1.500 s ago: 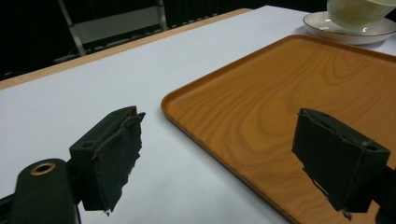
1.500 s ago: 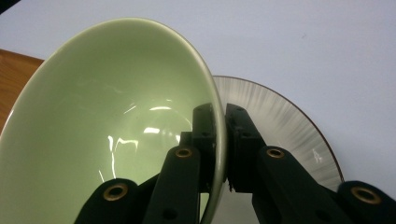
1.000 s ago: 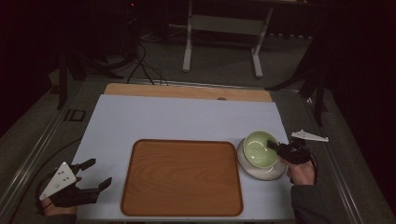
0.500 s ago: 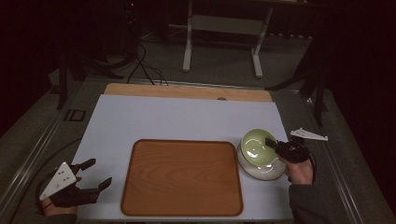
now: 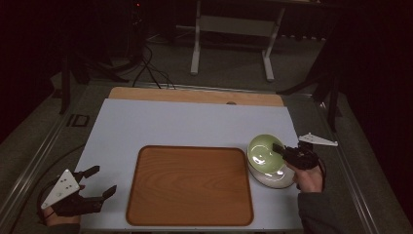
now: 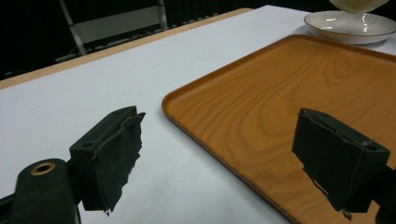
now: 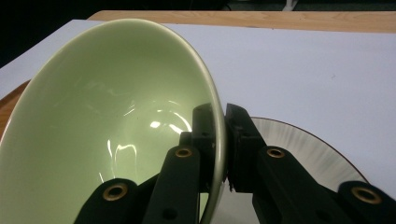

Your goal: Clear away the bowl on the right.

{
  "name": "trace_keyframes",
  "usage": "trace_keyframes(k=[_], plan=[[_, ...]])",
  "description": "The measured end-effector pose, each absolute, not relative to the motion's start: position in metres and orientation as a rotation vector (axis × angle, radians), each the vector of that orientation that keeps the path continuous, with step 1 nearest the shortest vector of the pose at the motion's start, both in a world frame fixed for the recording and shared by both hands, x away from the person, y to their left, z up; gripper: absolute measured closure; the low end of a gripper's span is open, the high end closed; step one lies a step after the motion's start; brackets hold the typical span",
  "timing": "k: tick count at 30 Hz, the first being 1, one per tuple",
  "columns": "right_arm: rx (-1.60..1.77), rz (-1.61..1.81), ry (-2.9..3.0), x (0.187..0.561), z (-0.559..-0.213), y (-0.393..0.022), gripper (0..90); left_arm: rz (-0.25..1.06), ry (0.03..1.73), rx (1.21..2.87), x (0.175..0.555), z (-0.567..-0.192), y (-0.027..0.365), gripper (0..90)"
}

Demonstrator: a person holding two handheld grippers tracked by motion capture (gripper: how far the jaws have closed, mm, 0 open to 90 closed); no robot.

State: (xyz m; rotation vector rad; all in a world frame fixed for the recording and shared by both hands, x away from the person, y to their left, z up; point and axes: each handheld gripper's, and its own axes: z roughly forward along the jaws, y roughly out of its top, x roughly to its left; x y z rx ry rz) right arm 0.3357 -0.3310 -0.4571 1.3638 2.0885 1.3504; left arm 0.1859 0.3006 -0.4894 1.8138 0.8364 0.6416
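White tabletop (image 5: pixel 195 122), wooden tray (image 5: pixel 190 185) bare. Green bowl (image 5: pixel 260 152) clamped by right gripper (image 5: pixel 278 150), now lifted off white plate (image 5: pixel 272 179) and tilted trayward. Left gripper (image 5: pixel 100 183) agape, idle.

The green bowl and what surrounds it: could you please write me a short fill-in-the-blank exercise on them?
1. The right gripper is clamped on the rim of the green ____.
2. The bowl is tilted above a white ____.
3. The left gripper has its jaws ____.
4. The wooden tray carries ____.

Missing words: bowl; plate; open; nothing
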Motion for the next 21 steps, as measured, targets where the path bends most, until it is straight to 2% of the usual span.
trace_keyframes(k=[21], plan=[[1.31, 1.371, 2.124, 0.333, -0.452, -0.311, 82.9, 0.642, 0.837, 1.814, 0.186, -0.49, 0.301, 15.4]])
